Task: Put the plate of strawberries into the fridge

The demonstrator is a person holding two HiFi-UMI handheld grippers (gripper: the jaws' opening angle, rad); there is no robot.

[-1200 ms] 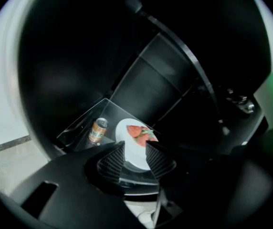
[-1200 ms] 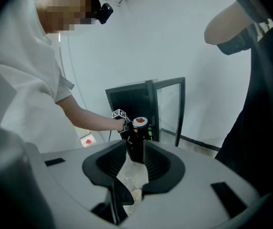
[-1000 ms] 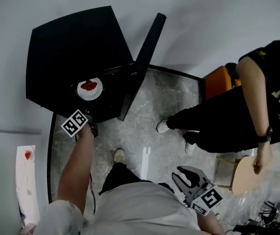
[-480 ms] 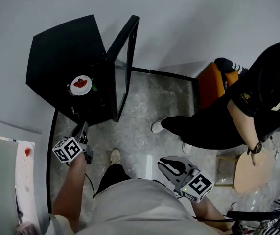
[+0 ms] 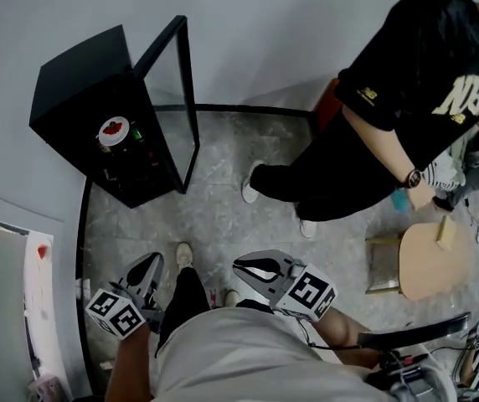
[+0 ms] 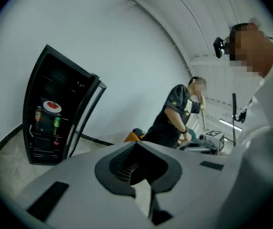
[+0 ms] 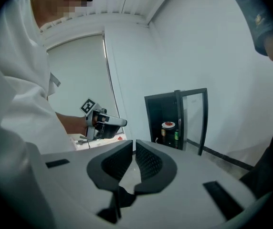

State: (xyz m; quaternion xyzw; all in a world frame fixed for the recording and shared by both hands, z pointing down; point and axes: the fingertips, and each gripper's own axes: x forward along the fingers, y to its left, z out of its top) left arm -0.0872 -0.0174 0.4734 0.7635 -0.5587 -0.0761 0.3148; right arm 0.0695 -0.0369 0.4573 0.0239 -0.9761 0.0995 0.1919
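Observation:
The white plate of strawberries (image 5: pixel 114 130) sits on an upper shelf inside the black fridge (image 5: pixel 72 82), whose glass door (image 5: pixel 182 99) stands wide open. The plate (image 6: pixel 52 107) also shows in the left gripper view, and as a small plate (image 7: pixel 168 125) in the right gripper view. My left gripper (image 5: pixel 150 263) is held low by my body, far from the fridge, with its jaws shut and empty (image 6: pixel 136 144). My right gripper (image 5: pixel 241 265) is beside it, also empty, its pads (image 7: pixel 146 159) almost touching.
Cans or bottles (image 6: pixel 57 121) stand on the shelf under the plate. A person in a black shirt (image 5: pixel 407 82) stands at the right, next to an orange seat (image 5: pixel 327 107) and a round wooden stool (image 5: pixel 432 262). A white table (image 5: pixel 43 291) is at my left.
My left gripper has drawn back from the fridge shelf to my side, leaving the plate inside. I have stepped away from the fridge, and the right gripper has shifted left.

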